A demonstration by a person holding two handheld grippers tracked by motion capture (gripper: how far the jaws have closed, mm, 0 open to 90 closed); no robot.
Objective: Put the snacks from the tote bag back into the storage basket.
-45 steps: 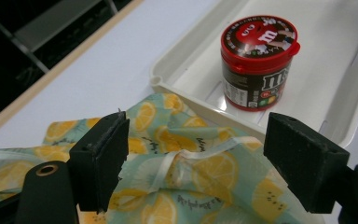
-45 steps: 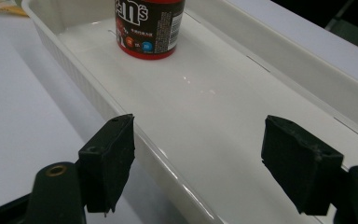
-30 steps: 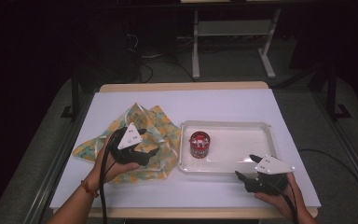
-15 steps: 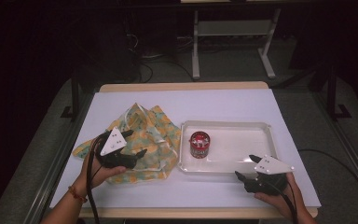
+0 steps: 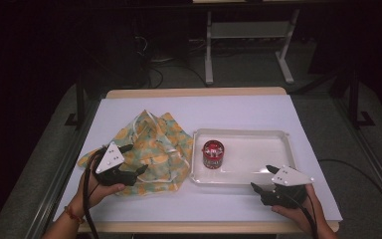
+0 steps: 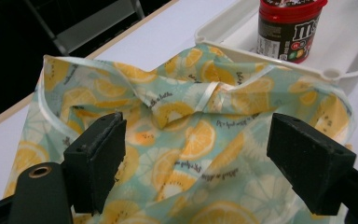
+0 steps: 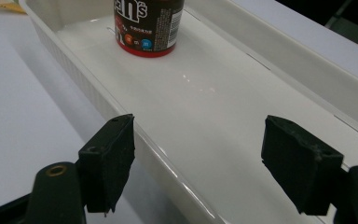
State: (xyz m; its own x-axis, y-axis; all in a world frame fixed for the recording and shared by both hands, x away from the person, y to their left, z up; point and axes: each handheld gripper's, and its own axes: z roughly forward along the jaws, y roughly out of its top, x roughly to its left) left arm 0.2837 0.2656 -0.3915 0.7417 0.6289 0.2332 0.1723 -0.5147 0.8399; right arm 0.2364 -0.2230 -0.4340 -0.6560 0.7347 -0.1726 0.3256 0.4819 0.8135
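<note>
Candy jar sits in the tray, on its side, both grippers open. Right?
Not quite. The candy jar stands upright in the tray, as the right gripper view shows; the left gripper and the right gripper are open.

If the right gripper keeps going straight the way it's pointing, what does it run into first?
Probably the white tray: the right gripper, jaws open, straddles its near rim. Farther along that line stands the candy tub, though depth is hard to judge.

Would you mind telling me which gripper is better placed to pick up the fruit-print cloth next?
Left. The left gripper is open right over the cloth, which fills the space between its fingers. The right gripper sits open at the tray.
</note>
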